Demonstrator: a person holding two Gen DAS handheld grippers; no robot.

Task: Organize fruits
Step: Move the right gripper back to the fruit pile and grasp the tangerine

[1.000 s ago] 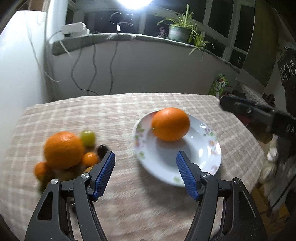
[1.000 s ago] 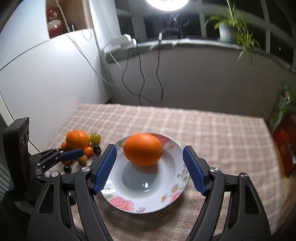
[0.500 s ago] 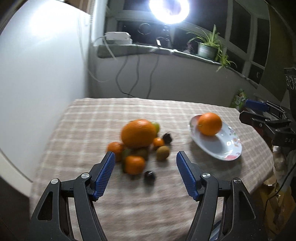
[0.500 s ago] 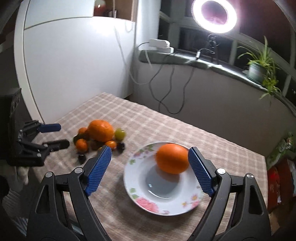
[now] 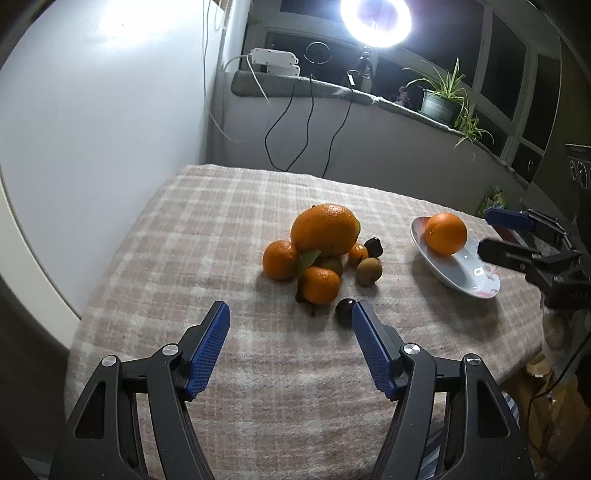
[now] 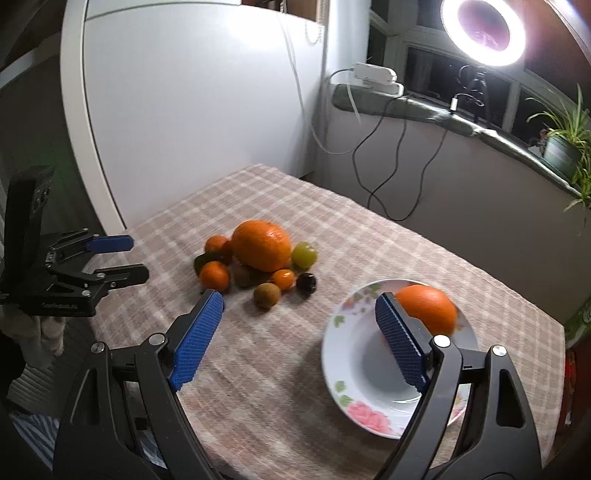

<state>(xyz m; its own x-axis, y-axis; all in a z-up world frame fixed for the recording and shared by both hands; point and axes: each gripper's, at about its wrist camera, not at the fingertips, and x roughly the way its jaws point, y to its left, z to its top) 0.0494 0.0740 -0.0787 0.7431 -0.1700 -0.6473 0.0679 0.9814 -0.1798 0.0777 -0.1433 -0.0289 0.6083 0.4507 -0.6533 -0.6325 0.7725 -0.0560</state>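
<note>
A pile of fruit lies on the checked tablecloth: a big orange (image 5: pixel 325 229), two mandarins (image 5: pixel 280 259), a kiwi (image 5: pixel 368 271) and a dark plum (image 5: pixel 345 312). My left gripper (image 5: pixel 289 310) is open just short of the pile, with nothing between its pads. The dark plum sits by its right fingertip. To the right, a flowered plate (image 6: pixel 332 332) holds one orange (image 6: pixel 428 308). My right gripper (image 6: pixel 299 299) is open and empty above the cloth, its right finger over the plate. A green grape (image 6: pixel 304 254) lies behind the big orange (image 6: pixel 261 245). The left gripper (image 6: pixel 138 258) shows at the left.
A white wall panel (image 5: pixel 92 147) borders the table on the left. Behind the table, a ledge carries a ring light (image 5: pixel 375 18), cables (image 5: pixel 291 122) and a potted plant (image 5: pixel 439 103). The table edge drops off at the right, past the plate.
The left gripper has swung from the plate over to the fruit pile, which now lies straight ahead of it. The right gripper has drawn back and left of the plate; the orange stays on it.
</note>
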